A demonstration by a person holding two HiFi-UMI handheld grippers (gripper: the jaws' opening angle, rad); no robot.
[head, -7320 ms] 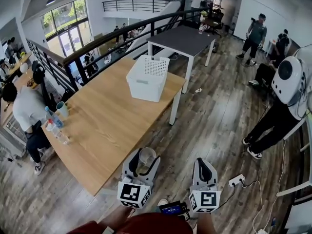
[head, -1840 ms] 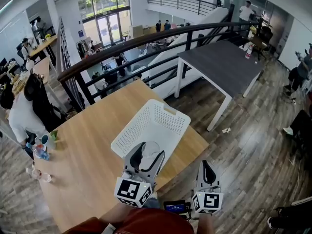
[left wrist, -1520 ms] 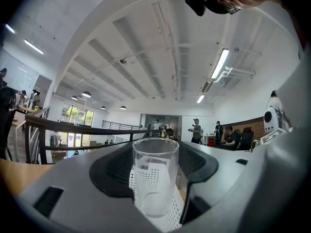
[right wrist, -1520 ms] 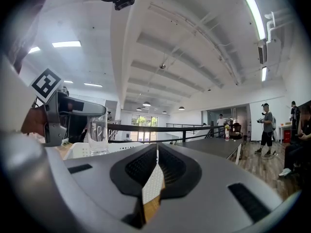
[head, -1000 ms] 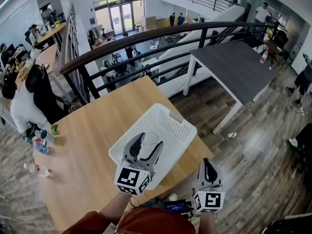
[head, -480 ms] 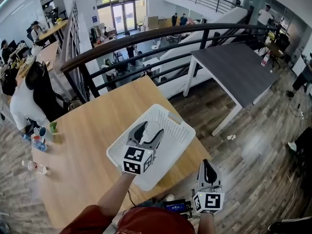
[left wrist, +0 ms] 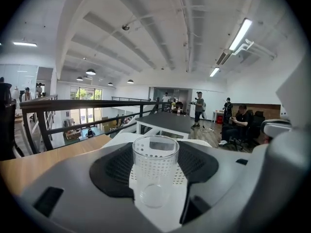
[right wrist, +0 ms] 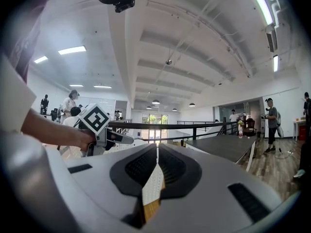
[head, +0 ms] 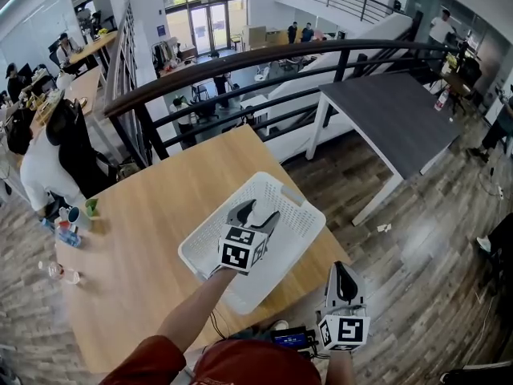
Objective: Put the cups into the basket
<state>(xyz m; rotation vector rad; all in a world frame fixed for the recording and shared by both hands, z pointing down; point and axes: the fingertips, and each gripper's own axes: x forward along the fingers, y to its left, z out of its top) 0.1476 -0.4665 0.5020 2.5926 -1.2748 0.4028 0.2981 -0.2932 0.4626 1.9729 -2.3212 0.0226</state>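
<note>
A clear plastic cup (head: 262,206) is clamped upright between the jaws of my left gripper (head: 256,214), held over the white perforated basket (head: 300,219) on the wooden table. In the left gripper view the cup (left wrist: 155,171) fills the gap between the black pads, with the basket rim (left wrist: 119,137) just behind it. My right gripper (head: 340,277) hangs off the table's near edge, shut with nothing in it. In the right gripper view its jaws (right wrist: 156,155) meet, and the left gripper (right wrist: 103,130) shows at the left.
Several cups and a bottle (head: 70,219) stand at the wooden table's (head: 144,215) left edge, and a clear cup (head: 58,273) lies nearer me. A dark railing (head: 240,62) runs behind the table, and a grey table (head: 393,115) stands at the right. People sit and stand around.
My left gripper has carried the cup forward and to the right, further over the basket. The right gripper has stayed where it was.
</note>
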